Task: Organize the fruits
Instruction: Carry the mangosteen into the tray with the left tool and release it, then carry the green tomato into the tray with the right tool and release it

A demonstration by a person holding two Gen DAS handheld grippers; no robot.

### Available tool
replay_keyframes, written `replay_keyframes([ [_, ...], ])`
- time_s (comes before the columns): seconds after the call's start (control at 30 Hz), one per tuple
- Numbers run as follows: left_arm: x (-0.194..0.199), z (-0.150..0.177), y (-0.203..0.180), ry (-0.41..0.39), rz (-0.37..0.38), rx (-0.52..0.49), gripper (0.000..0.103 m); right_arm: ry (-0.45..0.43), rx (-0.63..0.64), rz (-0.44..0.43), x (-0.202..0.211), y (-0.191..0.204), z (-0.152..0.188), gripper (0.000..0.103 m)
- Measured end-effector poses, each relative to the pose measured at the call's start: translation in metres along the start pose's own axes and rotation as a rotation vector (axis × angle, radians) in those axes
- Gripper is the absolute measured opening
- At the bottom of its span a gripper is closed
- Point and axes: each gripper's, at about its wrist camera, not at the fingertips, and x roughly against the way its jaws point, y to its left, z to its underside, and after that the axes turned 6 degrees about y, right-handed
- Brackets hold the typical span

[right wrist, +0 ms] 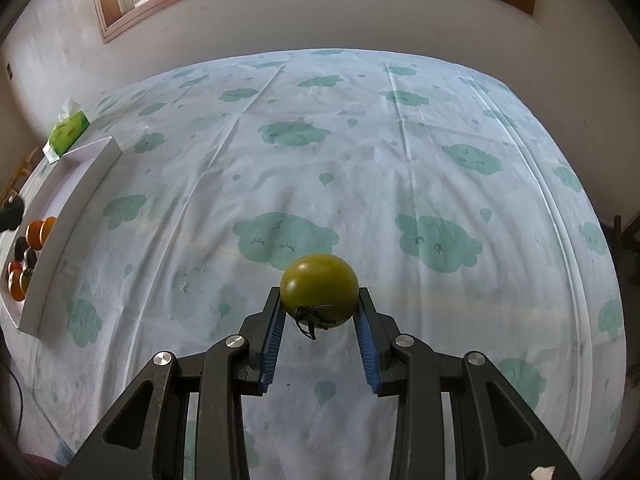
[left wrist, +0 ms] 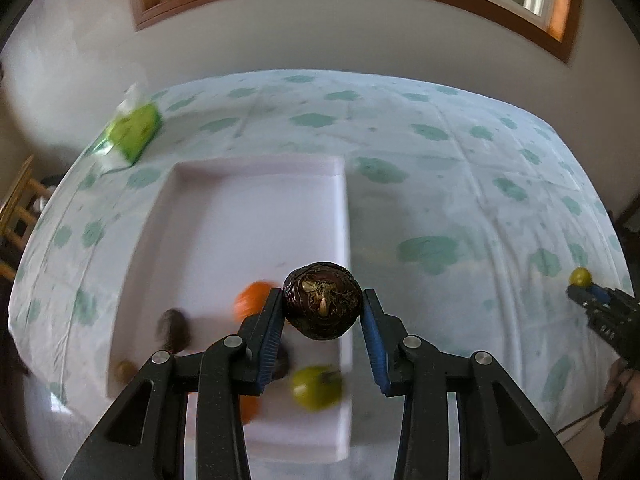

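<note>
The left tool (left wrist: pixel 323 307) pinches a dark wrinkled fruit (left wrist: pixel 322 301) above the right wall of the white tray (left wrist: pixel 256 208); blurred below lie an orange (left wrist: pixel 250 300) and a green fruit (left wrist: pixel 316 388) in the tray; the right tool (right wrist: pixel 319 305) grips a green tomato (right wrist: pixel 319 296) over the cloud-print cloth (right wrist: pixel 360 160); a green tissue pack (left wrist: pixel 134 134) sits beyond the tray on the surface.

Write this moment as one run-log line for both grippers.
left gripper: grips dark wrinkled fruit over white tray | right gripper: grips green fruit above tablecloth
</note>
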Motion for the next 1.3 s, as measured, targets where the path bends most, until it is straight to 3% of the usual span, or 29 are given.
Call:
replay_keyframes([
  [0.23, -0.009, 0.024, 0.051, 0.041, 0.006, 0.088, 0.040, -0.004, 0.008, 0.010, 0.005, 0.003, -0.001, 0.032],
  [0.57, -0.022, 0.041, 0.064, 0.061, 0.023, 0.102, 0.040, -0.023, 0.051, -0.013, 0.016, 0.032, -0.006, 0.032],
  [1.0, -0.024, 0.043, 0.067, 0.023, 0.049, 0.075, 0.042, -0.040, 0.243, -0.136, 0.019, 0.141, -0.020, 0.032],
  [1.13, -0.009, 0.046, 0.072, -0.021, 0.043, 0.075, 0.057, -0.049, 0.305, -0.192, 0.021, 0.181, -0.026, 0.032],
  [1.3, 0.008, 0.054, 0.093, -0.049, 0.033, 0.118, 0.060, -0.054, 0.378, -0.252, 0.025, 0.225, -0.028, 0.032],
])
